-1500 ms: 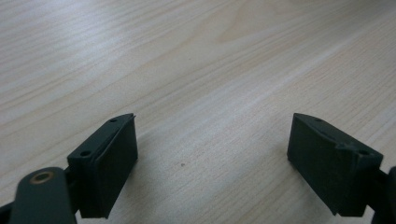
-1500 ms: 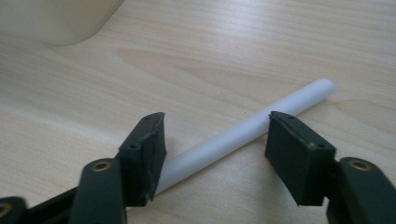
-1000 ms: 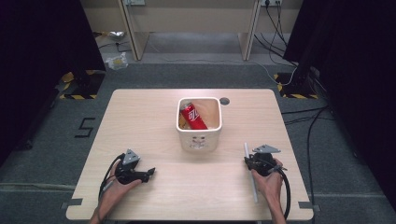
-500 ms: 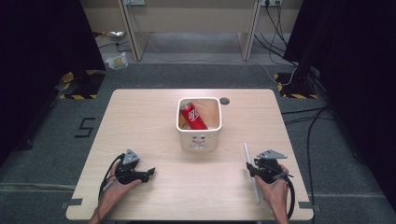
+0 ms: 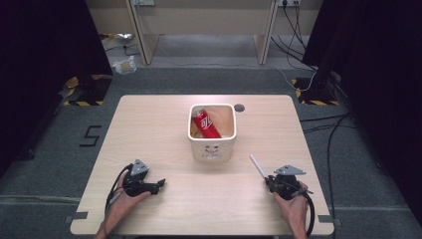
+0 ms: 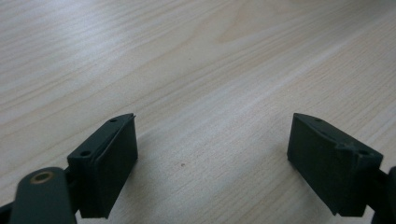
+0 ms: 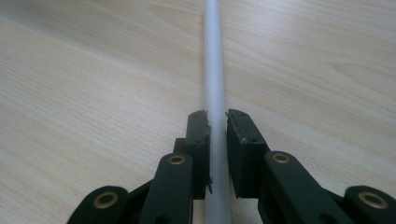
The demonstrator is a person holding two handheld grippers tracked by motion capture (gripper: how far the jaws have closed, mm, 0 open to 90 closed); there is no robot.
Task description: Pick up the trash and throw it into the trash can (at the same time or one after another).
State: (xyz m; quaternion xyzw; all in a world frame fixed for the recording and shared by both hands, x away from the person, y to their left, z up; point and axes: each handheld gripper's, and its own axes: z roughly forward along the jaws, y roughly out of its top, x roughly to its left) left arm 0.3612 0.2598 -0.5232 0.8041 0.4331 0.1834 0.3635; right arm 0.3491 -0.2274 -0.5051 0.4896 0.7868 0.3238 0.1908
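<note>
A thin white rod (image 5: pixel 259 166) lies on the wooden table (image 5: pixel 149 124) at the front right, its far end pointing toward the bin. My right gripper (image 5: pixel 271 180) is shut on the rod (image 7: pixel 214 60); its jaws have just been closing, and in the right gripper view (image 7: pixel 216 115) both pads press on the rod's sides low over the wood. My left gripper (image 5: pixel 160 184) rests at the front left, held by a hand. In the left gripper view (image 6: pixel 212 140) its jaws stand wide apart over bare wood.
A white square bin (image 5: pixel 189 130) stands mid-table with a red can (image 5: pixel 205 124) leaning inside. A dark round hole (image 5: pixel 239 107) sits in the tabletop behind the bin. Cables (image 5: pixel 323 124) run across the floor to the right of the table.
My right gripper has shifted slightly toward the front right edge and closed on the rod, which lay beside it. The rod's far end has swung a little to the left. The left hand stayed put.
</note>
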